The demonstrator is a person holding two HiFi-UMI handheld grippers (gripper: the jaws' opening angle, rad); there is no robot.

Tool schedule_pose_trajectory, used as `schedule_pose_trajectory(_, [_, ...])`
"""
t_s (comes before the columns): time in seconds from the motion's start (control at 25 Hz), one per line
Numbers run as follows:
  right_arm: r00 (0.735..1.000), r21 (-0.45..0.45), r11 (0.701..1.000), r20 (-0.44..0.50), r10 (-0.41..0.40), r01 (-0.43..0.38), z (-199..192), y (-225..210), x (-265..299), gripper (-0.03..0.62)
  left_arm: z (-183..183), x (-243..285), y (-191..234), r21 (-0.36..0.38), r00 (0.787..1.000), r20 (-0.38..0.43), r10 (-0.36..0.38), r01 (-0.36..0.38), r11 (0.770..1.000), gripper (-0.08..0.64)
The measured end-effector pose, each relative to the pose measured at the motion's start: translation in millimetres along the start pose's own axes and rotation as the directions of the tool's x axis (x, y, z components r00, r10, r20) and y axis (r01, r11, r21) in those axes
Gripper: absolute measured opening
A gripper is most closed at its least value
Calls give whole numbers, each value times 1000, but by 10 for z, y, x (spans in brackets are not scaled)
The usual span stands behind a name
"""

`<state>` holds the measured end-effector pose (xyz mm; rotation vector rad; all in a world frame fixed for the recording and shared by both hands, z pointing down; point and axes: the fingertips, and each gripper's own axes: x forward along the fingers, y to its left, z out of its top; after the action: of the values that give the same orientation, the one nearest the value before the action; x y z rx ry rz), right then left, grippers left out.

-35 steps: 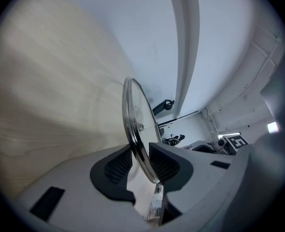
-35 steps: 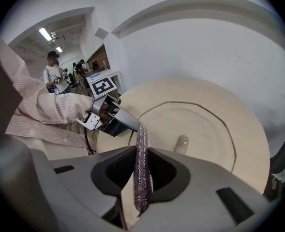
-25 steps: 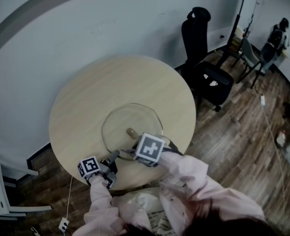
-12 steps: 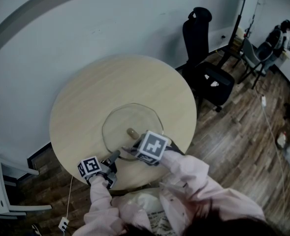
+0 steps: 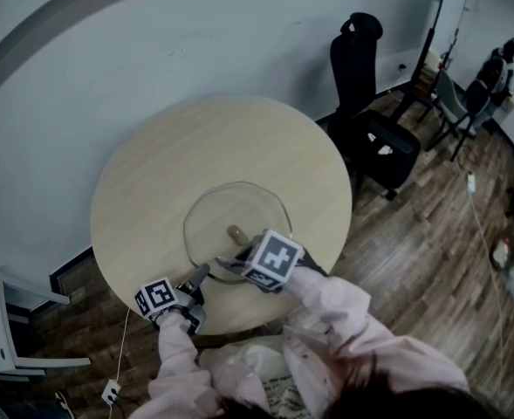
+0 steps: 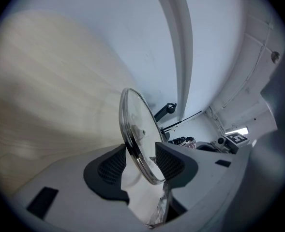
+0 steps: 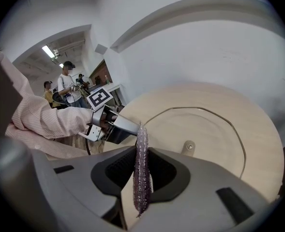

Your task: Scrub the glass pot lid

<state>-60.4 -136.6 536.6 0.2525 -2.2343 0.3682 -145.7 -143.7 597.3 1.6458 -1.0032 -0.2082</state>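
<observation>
left claw (image 6: 141,152) opening, glass lid (image 6: 134,122) edge between its jaws; right claw (image 7: 141,154) clamped on purple scrubber (image 7: 141,182).

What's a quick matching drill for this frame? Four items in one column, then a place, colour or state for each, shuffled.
1 glass lid
2 purple scrubber
3 office chair
4 round table

A black, on the wood floor
B pale wood top
C clear, lying on the table
D clamped in the right tool

Pairs: 1-C, 2-D, 3-A, 4-B
</observation>
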Motion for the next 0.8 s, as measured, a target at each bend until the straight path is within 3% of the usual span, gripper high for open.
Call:
schedule_pose_trajectory(0.2, [996, 28, 1000, 90, 3, -6, 50, -1, -52, 87, 65, -189, -49, 64, 997, 69, 42, -46, 997, 201])
schedule_pose_trajectory(0.4, [966, 34, 999, 259, 18, -28, 200, 25, -129, 86, 188, -370, -202, 214, 984, 157, 82, -115, 970, 189])
schedule_pose_trajectory(0.48, [949, 39, 999, 316, 5, -18, 229, 22, -184, 86, 222, -435, -320, 283, 977, 192, 89, -142, 949, 149])
schedule_pose_trajectory(0.6, [912, 66, 998, 410, -19, -8, 271, 3, -297, 86, 239, -513, -458, 371, 966, 236, 101, -186, 910, 147])
schedule_pose_trajectory(0.72, [852, 106, 994, 523, -29, -31, 319, -5, -424, 86, 245, -557, -569, 451, 955, 279, 104, -226, 863, 105])
schedule_pose_trajectory(0.8, [807, 138, 989, 590, -39, -53, 341, -8, -517, 86, 241, -582, -604, 505, 946, 303, 115, -262, 823, 33])
